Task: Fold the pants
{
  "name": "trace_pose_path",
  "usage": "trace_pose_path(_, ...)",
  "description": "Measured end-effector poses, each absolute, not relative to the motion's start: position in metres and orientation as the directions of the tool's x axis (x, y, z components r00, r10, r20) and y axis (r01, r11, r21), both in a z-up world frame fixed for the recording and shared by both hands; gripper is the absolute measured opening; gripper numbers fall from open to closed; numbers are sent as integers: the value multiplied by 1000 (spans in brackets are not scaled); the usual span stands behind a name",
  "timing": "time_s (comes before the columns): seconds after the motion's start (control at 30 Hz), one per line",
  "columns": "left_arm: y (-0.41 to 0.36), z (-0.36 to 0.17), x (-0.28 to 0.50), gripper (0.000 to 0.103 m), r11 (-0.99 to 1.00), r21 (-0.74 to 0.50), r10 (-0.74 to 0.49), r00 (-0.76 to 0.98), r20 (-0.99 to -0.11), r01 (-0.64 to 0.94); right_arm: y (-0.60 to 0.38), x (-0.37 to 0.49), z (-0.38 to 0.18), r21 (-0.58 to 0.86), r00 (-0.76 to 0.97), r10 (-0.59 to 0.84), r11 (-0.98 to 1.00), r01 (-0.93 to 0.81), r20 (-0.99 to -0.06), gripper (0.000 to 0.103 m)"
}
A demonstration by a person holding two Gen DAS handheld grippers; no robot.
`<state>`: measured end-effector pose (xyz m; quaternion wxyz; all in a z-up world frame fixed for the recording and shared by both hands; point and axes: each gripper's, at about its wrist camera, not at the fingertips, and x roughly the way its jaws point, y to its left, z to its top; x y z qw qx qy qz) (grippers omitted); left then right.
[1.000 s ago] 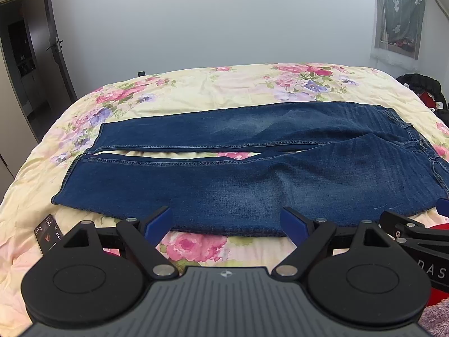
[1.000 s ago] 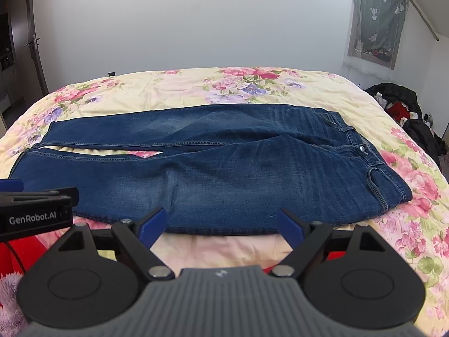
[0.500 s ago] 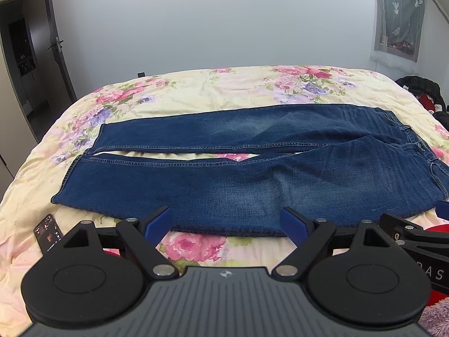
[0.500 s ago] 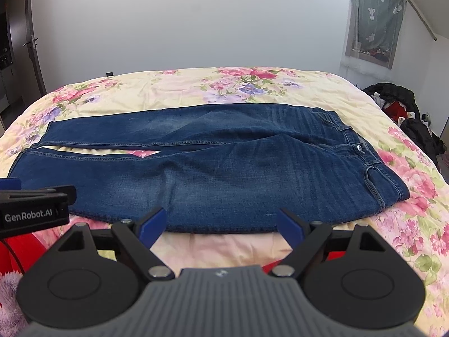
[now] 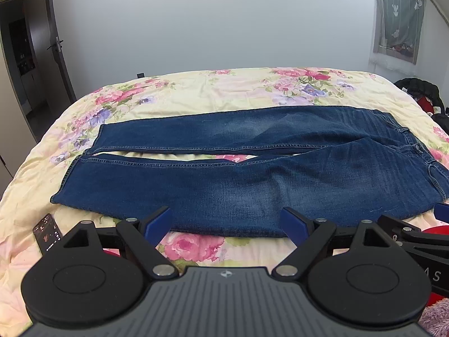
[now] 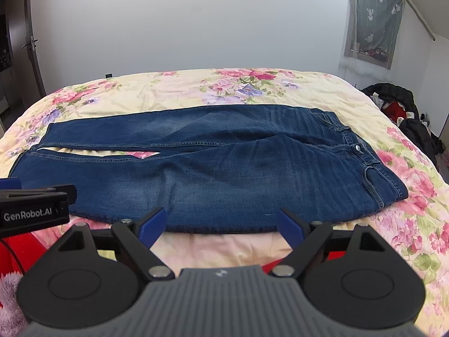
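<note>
Both tongs [image 5: 226,220] [image 6: 221,220] gape at the jeans' [image 5: 238,185] near edge.

Matt denim pants [image 5: 252,185], cotton bedspread [image 5: 196,92]

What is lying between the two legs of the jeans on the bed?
Only a narrow strip of the floral bedspread shows between the jeans legs, clearest in the left wrist view.

Soft, even daylight is filling the room, brightest around the grey curtained window [image 6: 370,22] far right of the jaws. The flowered cream bedspread [image 5: 224,90] ahead is staying sharp, faint shadows are pooling under the jaws, and fisheye bending is curving the edges, corners darkening.
</note>
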<state>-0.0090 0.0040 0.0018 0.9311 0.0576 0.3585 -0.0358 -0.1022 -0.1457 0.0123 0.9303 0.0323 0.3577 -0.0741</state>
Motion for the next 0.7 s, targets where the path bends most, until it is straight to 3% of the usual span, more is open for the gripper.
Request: trace_pose_path(0.7,7,3,-12,101,990,81,-29,746,-665,111,-146,-102,13,7,731,-117,987,164,-672,82)
